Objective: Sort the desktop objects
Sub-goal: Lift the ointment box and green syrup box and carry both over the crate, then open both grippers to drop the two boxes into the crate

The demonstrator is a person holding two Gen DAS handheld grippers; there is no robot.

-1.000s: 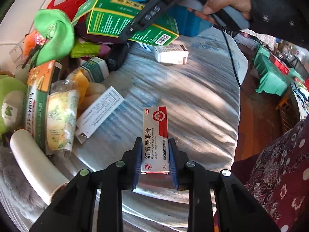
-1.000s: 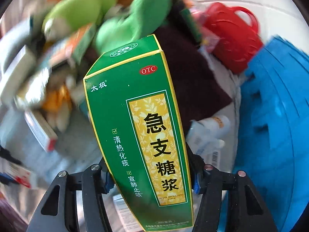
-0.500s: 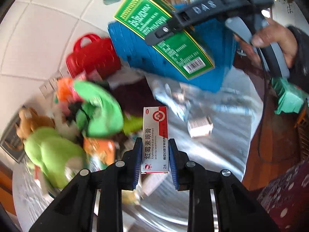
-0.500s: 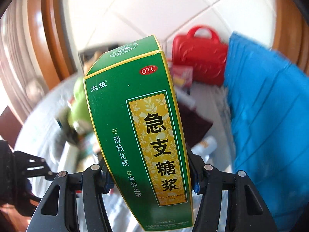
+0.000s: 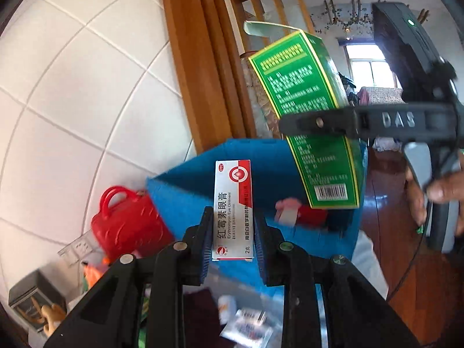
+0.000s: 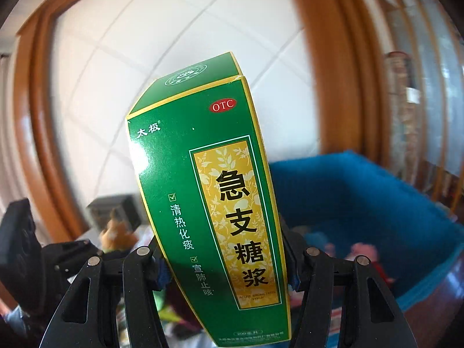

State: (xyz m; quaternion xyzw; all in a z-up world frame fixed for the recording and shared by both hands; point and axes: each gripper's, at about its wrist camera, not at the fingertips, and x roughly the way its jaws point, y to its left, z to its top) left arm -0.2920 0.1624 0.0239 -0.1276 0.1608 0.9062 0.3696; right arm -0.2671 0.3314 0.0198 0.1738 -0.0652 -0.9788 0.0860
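My left gripper (image 5: 233, 232) is shut on a small white-and-red ointment box (image 5: 233, 203), held upright in the air in front of the blue basket (image 5: 185, 185). My right gripper (image 6: 224, 272) is shut on a tall green syrup box (image 6: 203, 197), raised beside the blue basket (image 6: 362, 191). In the left wrist view the same green box (image 5: 307, 110) hangs above the basket's far side, clamped by the right gripper (image 5: 319, 122) with a person's hand (image 5: 435, 191) on its handle. Soft toys (image 5: 290, 211) lie inside the basket.
A red toy handbag (image 5: 127, 223) stands left of the basket against a white tiled wall (image 5: 87, 87). Low in the left wrist view lie small packets (image 5: 246, 324), a dark cloth (image 5: 203, 316) and a grey tin (image 5: 32, 301). A wooden door frame (image 5: 208, 63) rises behind.
Both grippers have risen high off the cluttered table, each keeping its box. The views swung up from the pile to the basket, wall and door frame.
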